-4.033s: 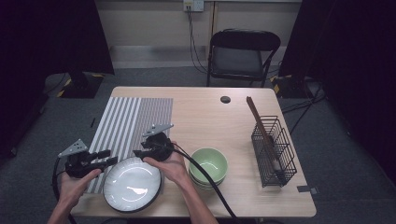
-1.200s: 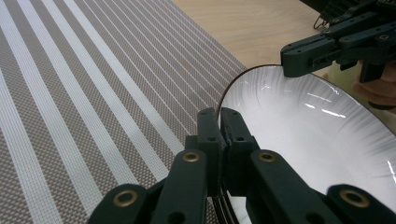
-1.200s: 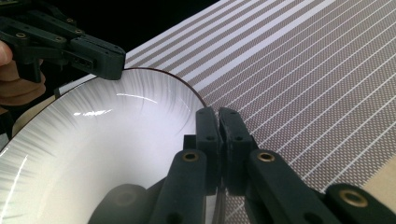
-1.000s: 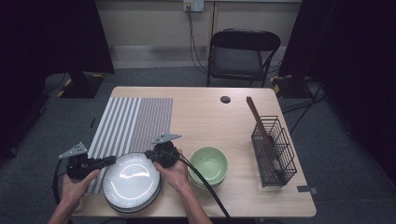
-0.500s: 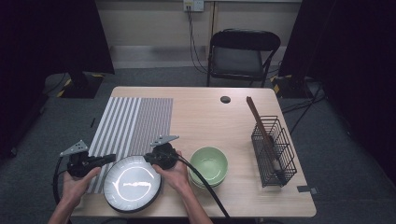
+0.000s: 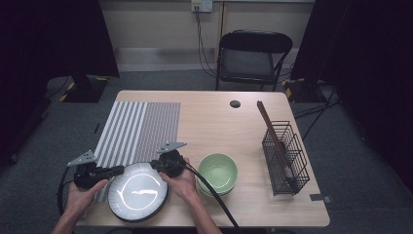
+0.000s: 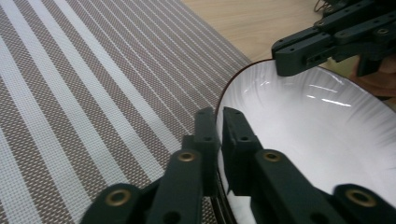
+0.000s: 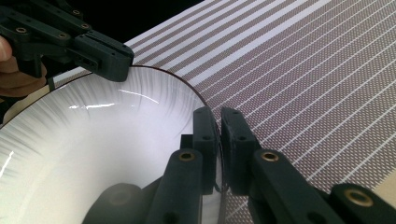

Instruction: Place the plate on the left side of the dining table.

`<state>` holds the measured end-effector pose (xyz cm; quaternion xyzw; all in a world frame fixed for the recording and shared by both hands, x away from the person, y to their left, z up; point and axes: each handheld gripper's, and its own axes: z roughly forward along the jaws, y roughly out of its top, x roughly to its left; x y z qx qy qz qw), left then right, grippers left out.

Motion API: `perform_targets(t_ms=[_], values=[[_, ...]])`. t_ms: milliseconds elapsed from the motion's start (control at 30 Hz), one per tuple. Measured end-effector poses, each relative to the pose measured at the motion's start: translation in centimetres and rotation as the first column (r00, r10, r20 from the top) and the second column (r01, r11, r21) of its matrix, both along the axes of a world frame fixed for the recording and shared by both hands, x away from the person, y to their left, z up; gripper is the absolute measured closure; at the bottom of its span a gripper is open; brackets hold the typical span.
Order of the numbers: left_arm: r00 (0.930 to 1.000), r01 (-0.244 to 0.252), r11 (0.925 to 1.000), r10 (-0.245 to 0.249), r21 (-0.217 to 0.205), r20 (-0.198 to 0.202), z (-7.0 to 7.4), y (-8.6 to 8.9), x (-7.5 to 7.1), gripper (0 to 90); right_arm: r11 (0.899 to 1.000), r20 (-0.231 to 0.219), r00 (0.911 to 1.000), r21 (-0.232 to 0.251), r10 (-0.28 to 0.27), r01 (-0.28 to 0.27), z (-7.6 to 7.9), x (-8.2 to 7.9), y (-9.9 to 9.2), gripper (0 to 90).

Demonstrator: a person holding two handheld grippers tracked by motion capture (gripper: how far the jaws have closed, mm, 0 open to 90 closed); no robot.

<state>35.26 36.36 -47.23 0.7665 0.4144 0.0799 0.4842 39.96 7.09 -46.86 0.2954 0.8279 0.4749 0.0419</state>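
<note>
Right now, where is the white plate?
In the high view, the white plate sits at the table's near left, overlapping the striped mat, left of the green bowl, gripped at both rims.

A striped placemat (image 6: 139,130) is lying on the left half of the wooden table (image 6: 219,117). A green bowl (image 6: 218,173) is sitting near the front edge, right of centre. A black wire basket (image 6: 286,158) is standing at the right, holding a brown utensil (image 6: 272,134) tilted. A black folding chair (image 6: 253,56) is standing beyond the far edge.

The plate (image 6: 139,191) is lying at the table's (image 6: 214,122) seven o'clock, overlapping the mat (image 6: 139,131) at ten; the bowl (image 6: 217,171) is sitting at its three o'clock, the basket (image 6: 287,158) beyond.
</note>
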Motion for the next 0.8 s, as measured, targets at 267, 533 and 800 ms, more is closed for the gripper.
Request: perform_targets(t_ms=[267, 533, 800], values=[[1.0, -0.009, 0.9992, 0.009, -0.038, -0.003, 0.3, 0.5, 0.3, 87.1, 1.0, 0.01, 0.9999, 0.019, -0.003, 0.003, 0.6, 0.2, 0.1, 86.5], [0.9994, -0.02, 0.9987, 0.021, -0.048, 0.026, 0.9, 0.7, 0.9, 87.3, 0.999, 0.024, 0.9996, 0.037, -0.011, 0.01, 1.4, 0.7, 0.2, 86.9], [0.9993, -0.017, 0.9976, 0.019, -0.066, 0.032, 1.2, 0.7, 2.2, 87.4, 0.998, 0.029, 0.9988, 0.041, -0.04, 0.039, 1.6, 1.5, 0.2, 86.8]])
